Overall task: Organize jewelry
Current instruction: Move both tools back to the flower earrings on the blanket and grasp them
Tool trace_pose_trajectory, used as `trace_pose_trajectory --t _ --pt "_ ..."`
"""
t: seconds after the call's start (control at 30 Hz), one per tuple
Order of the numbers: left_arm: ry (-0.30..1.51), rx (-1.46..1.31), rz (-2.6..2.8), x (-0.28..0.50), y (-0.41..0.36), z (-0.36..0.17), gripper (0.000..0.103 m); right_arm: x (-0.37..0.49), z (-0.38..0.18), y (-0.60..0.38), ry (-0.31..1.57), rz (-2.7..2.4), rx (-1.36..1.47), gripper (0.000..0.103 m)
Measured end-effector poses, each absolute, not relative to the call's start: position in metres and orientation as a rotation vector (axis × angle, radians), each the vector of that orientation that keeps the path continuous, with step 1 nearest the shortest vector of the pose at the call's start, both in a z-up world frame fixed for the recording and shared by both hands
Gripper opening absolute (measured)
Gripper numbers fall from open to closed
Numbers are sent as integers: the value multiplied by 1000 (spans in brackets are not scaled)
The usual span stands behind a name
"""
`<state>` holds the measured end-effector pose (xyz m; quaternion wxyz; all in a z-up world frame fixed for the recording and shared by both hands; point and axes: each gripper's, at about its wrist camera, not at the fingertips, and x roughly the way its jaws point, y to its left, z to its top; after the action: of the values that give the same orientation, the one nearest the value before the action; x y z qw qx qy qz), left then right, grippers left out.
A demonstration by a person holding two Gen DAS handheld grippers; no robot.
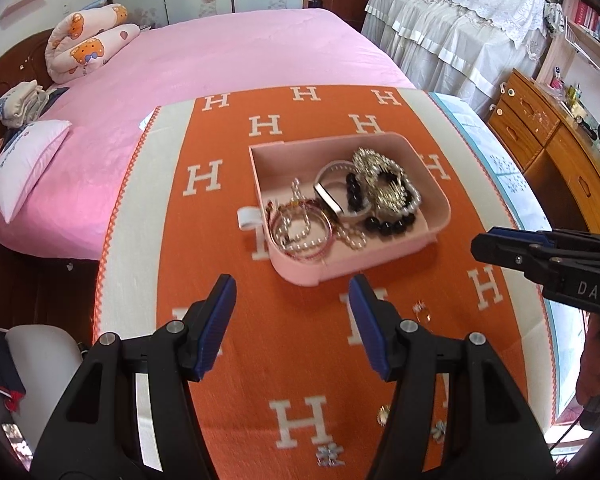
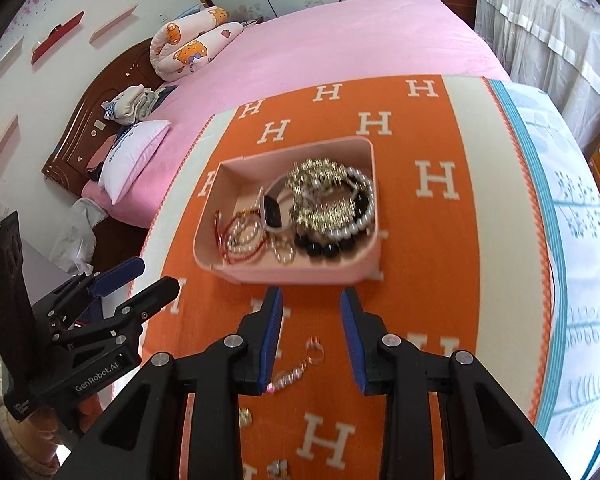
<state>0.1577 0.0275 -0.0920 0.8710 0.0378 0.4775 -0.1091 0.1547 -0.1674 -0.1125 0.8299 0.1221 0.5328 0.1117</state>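
Bedroom with a pink-covered bed (image 1: 220, 48) behind; in front stands a table under an orange cloth patterned with white H letters (image 1: 268, 340).

Near the middle of the table sits a pink open plastic box (image 1: 399, 248), already heaped with jewelry: a black bead bracelet (image 1: 387, 226), a white pearl bracelet (image 2: 359, 216), a gold-toned sparkly piece (image 2: 319, 196), thin pink and red bangles (image 1: 300, 232) and a white bangle (image 1: 331, 196).

Most of the sorting looks done, but small pieces lie loose on the cloth toward the near edge: a small clear ring (image 2: 315, 349), a short pink crystal chain (image 2: 288, 378), a gold stud (image 1: 383, 416) and two small flower-shaped pieces (image 1: 329, 454).

The left tool (image 1: 292, 296) hovers spread and empty just short of the box. The right tool (image 2: 311, 312) hangs spread over the ring and chain, holding nothing.
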Motion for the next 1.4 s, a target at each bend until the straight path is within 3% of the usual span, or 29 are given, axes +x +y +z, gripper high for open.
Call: trace_pose_trajectory --t 0.8,1.4 --pt "1123 -13 -275 39 47 -122 56 39 -153 -149 1236 372 169 33" --pt "1204 -17 -207 45 40 -166 56 13 -187 -122 1252 406 59 33"
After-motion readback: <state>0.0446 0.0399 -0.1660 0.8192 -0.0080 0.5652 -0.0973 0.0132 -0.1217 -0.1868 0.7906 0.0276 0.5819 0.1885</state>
